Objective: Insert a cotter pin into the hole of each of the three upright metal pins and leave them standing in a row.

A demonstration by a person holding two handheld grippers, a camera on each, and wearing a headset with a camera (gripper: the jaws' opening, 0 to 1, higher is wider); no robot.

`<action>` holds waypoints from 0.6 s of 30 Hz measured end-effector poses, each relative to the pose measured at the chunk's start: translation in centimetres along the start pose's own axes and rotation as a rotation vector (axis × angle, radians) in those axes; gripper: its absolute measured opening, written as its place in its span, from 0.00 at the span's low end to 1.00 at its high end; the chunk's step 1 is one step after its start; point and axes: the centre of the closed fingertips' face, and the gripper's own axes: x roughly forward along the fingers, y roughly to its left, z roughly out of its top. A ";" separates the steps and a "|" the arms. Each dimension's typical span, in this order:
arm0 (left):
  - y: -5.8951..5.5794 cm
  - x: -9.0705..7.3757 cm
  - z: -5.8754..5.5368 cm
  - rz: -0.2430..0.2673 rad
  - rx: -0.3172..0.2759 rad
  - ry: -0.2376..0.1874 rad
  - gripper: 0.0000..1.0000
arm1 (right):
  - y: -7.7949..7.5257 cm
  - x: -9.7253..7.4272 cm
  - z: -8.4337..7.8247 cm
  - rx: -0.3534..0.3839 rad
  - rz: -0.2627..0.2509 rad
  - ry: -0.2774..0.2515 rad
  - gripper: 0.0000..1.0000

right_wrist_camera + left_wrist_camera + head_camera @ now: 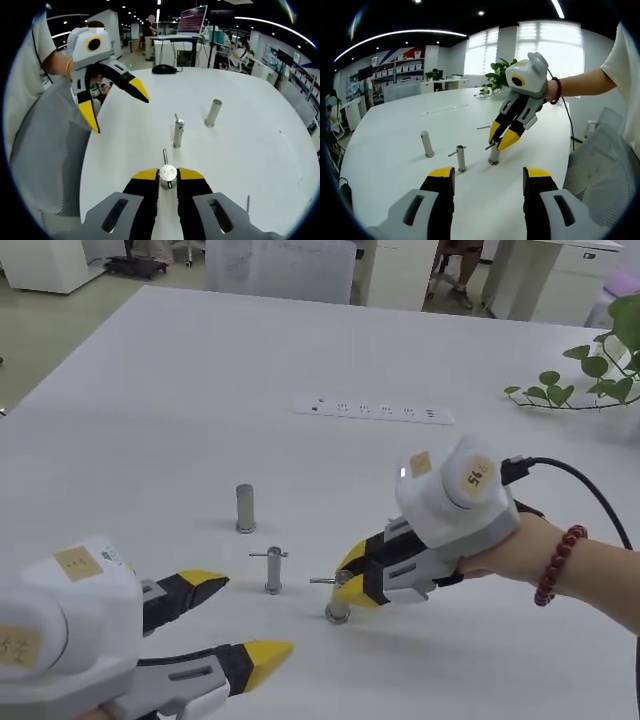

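On the white surface three metal pins stand upright in a slanted row. The right gripper is at the nearest metal pin, its fingers almost closed and pinching the end of a cotter pin. The cotter pin lies level through the pin's top and sticks out on the far side. In the right gripper view the yellow fingers sit tight on either side of that pin's head. The middle metal pin has a second cotter pin crosswise through its hole. The far metal pin has none. The left gripper hovers low at the near edge, its fingers spread wide and holding nothing. A power strip lies well beyond the row.
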 end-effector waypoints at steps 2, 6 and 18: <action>0.1 0.0 0.1 0.002 -0.002 -0.007 0.56 | -0.2 0.0 0.0 -0.003 0.000 0.001 0.14; 0.2 -0.1 0.2 0.008 -0.011 -0.016 0.58 | -0.7 0.0 0.3 -0.009 -0.004 0.001 0.14; 0.5 -0.1 0.5 0.016 -0.014 -0.035 0.64 | -2.1 0.3 0.8 -0.023 0.002 0.016 0.14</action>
